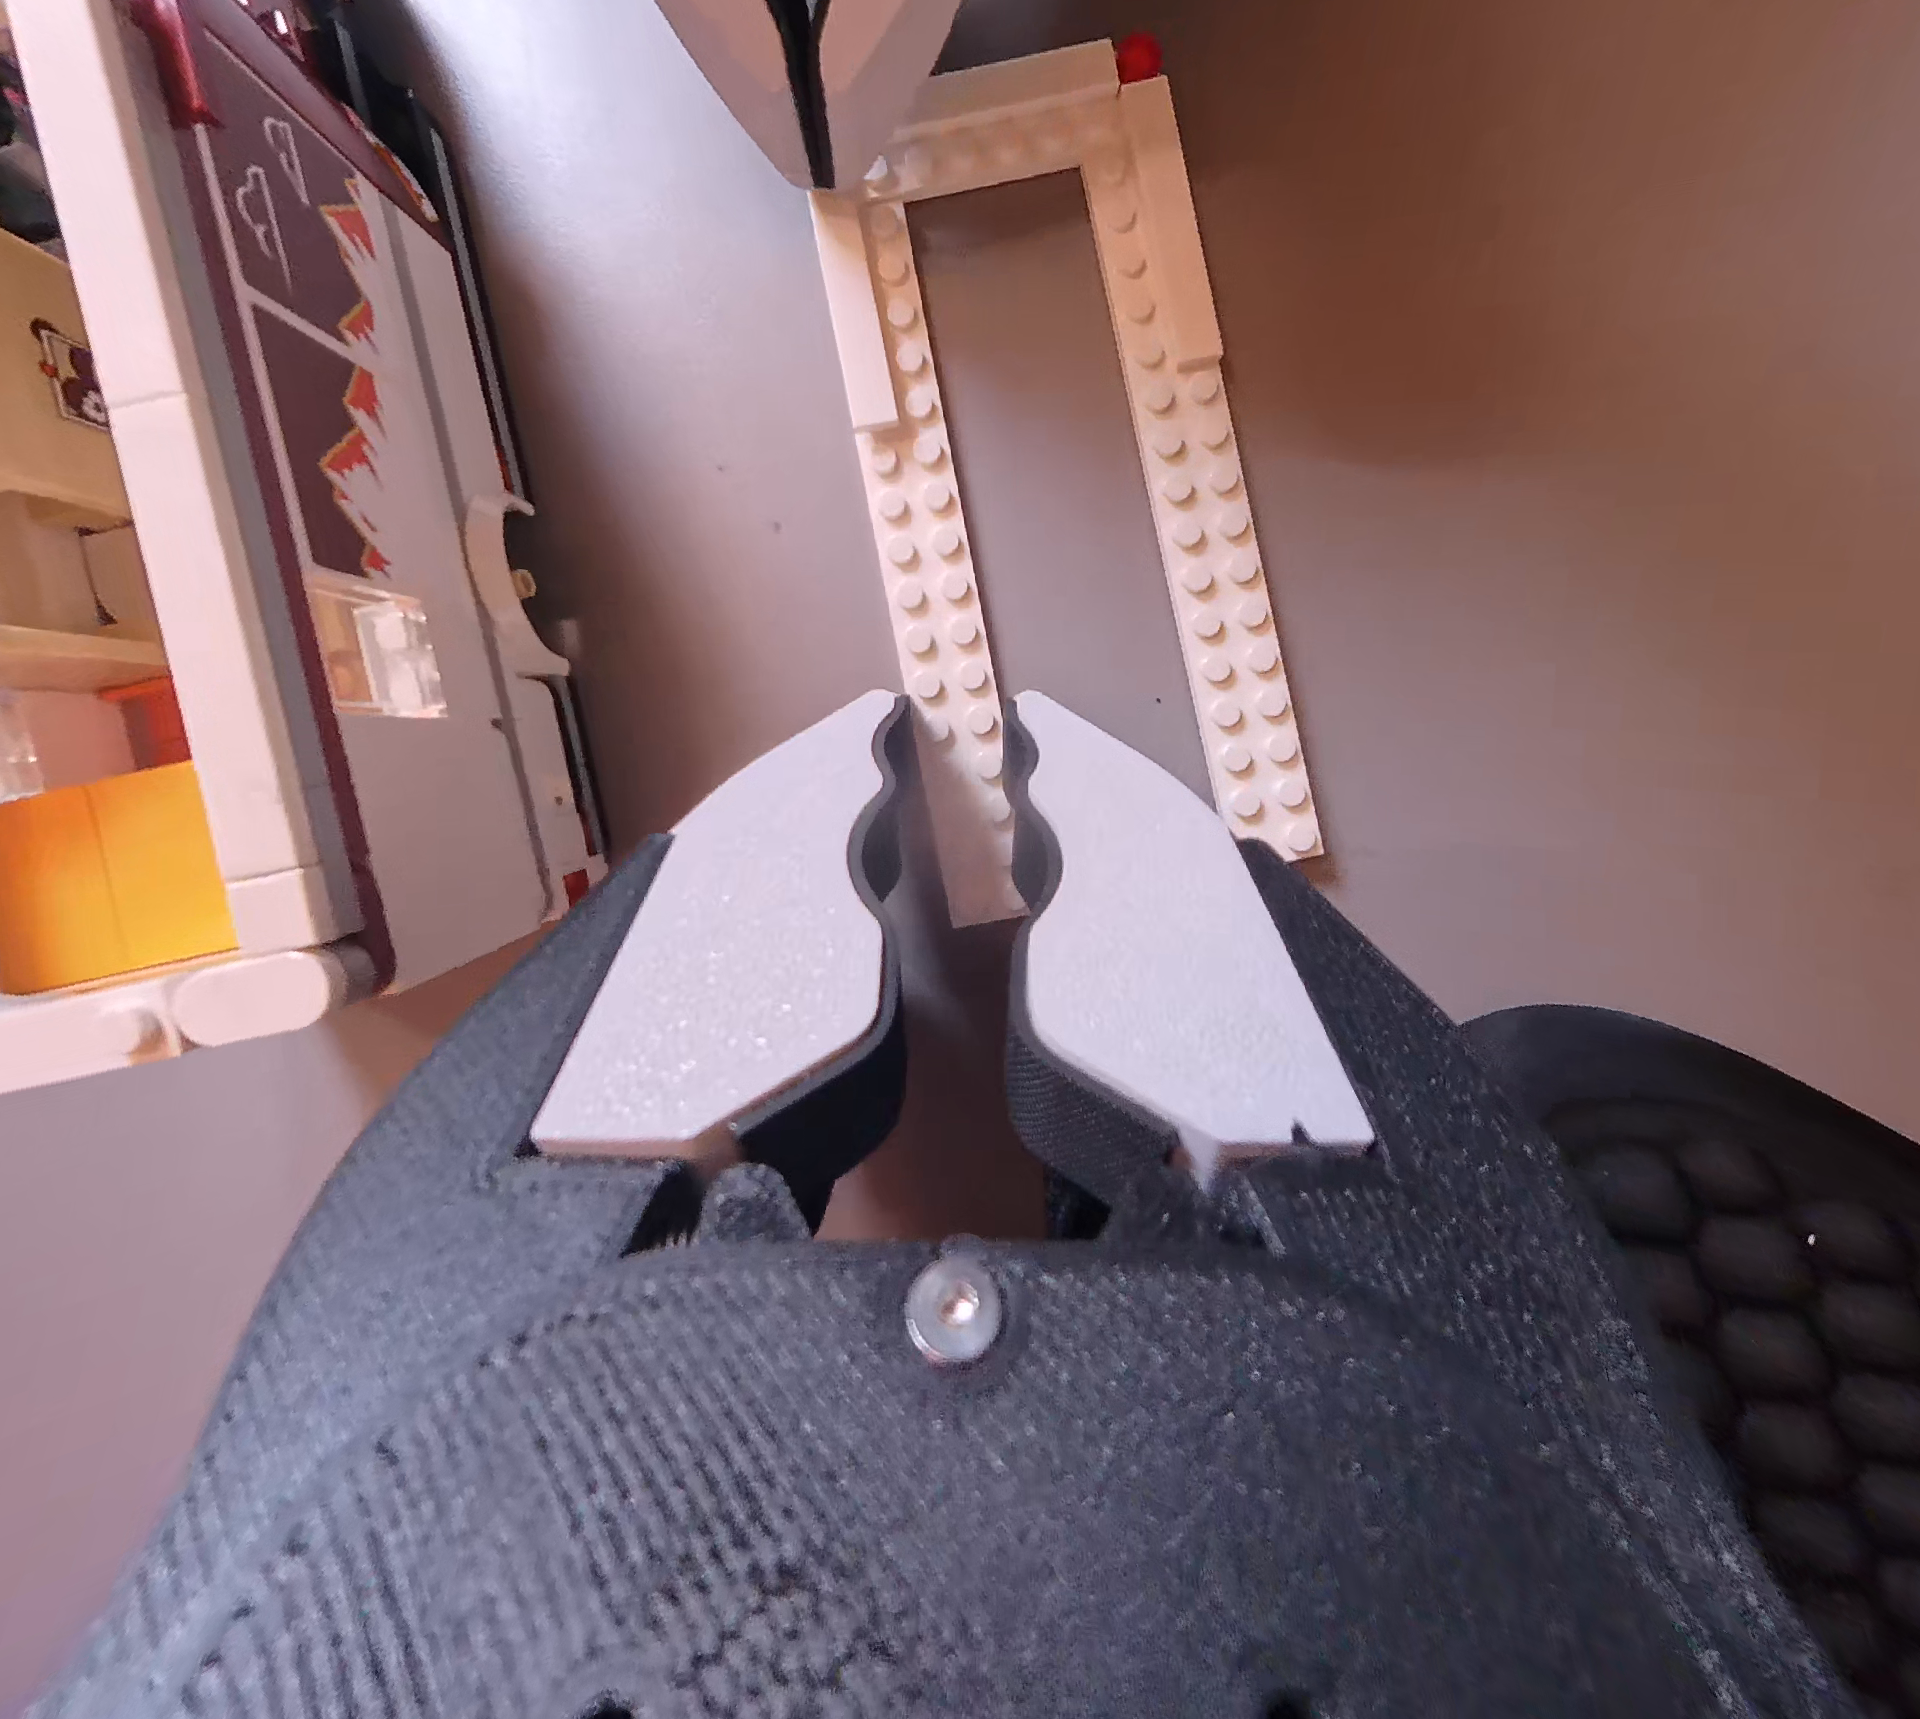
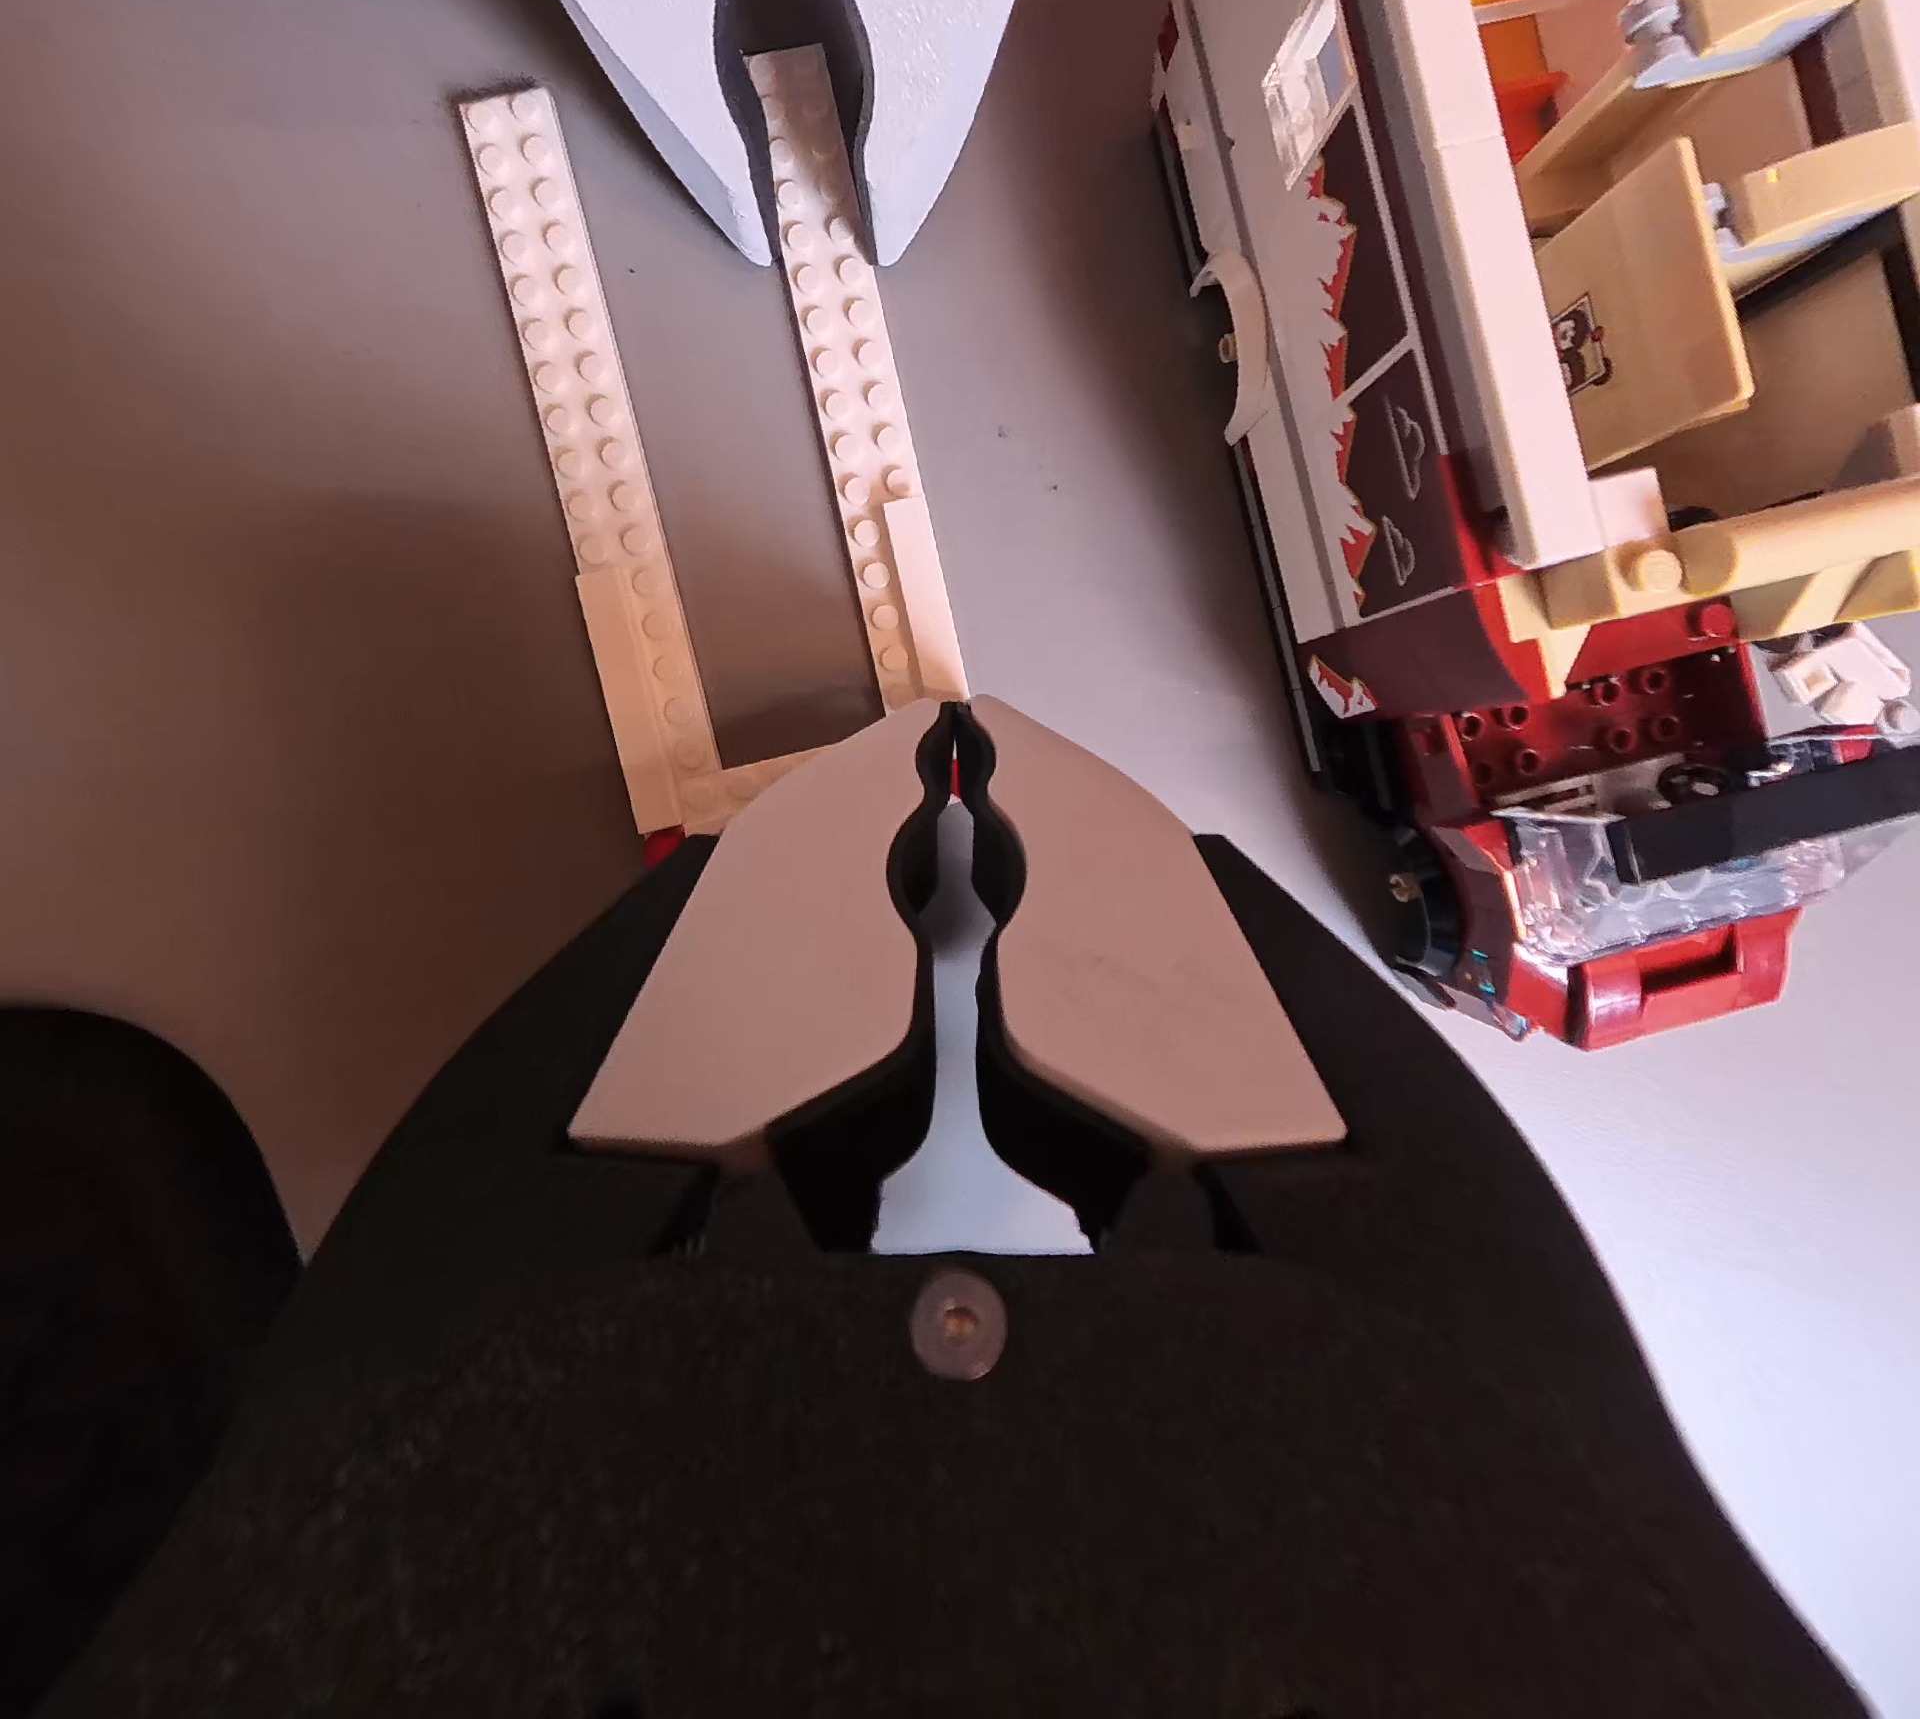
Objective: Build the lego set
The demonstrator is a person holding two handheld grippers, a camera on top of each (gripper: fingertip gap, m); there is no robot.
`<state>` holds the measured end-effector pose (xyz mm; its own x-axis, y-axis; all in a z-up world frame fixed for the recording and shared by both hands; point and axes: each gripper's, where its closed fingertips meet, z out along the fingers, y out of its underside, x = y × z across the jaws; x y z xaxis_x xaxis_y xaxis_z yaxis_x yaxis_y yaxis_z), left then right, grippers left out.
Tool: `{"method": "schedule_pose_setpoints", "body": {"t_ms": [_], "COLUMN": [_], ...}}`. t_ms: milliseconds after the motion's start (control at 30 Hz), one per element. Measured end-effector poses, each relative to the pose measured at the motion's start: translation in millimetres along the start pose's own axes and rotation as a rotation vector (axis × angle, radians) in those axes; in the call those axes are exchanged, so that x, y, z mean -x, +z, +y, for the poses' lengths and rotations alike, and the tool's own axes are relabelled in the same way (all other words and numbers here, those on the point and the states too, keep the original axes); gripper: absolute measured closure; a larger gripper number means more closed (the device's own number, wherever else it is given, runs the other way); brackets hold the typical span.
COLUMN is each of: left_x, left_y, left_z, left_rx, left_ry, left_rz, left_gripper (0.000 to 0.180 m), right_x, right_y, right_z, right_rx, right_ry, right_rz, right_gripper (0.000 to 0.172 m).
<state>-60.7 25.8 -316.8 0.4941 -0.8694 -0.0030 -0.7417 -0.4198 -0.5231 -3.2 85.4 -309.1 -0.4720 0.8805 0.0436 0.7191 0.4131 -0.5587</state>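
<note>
Left gripper [image 1: 958, 713] clamps one long leg of the white studded U-frame [image 1: 1195, 526] — pads pressed on both edges, likely steadying it flat on the grey table [image 1: 1558, 422]. At 12 o'clock, right gripper [image 2: 957, 709] is pinched closed at the frame's corner; whether it grips anything, cannot tell. Brick camper van [image 2: 1455, 526] sits at 2 o'clock in the right view.

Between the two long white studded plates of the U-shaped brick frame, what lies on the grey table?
Nothing: between the left-hand plate and the right-hand plate, only bare grey table shows. The right wrist view shows it best.
</note>
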Motion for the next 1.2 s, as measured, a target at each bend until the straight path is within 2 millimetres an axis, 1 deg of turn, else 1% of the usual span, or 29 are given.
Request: {"method": "schedule_pose_setpoints", "body": {"t_ms": [400, 733, 1000, 1200], "left_x": [0, 0, 0, 0], "left_y": [0, 1, 0, 1], "left_z": [0, 0, -1, -1], "left_rx": [-0.018, -0.032, -0.039, -0.043], "left_ry": [0.002, 0.015, 0.018, 0.019], "left_rz": [0.017, 0.032, 0.028, 0.026], "left_gripper": [0.163, 0.163, 0.163, 0.163], "right_x": [-2, 2, 7, 7], "right_y": [2, 5, 13, 15], "right_z": [0, -3, -15, -18], "right_rx": [0.041, 0.079, 0.058, 0.057], "right_ry": [0.021, 0.0, -0.011, 0.061], "right_rz": [-0.007, -0.005, -0.03, -0.08], "right_gripper": [0.172, 0.172, 0.172, 0.172]}}
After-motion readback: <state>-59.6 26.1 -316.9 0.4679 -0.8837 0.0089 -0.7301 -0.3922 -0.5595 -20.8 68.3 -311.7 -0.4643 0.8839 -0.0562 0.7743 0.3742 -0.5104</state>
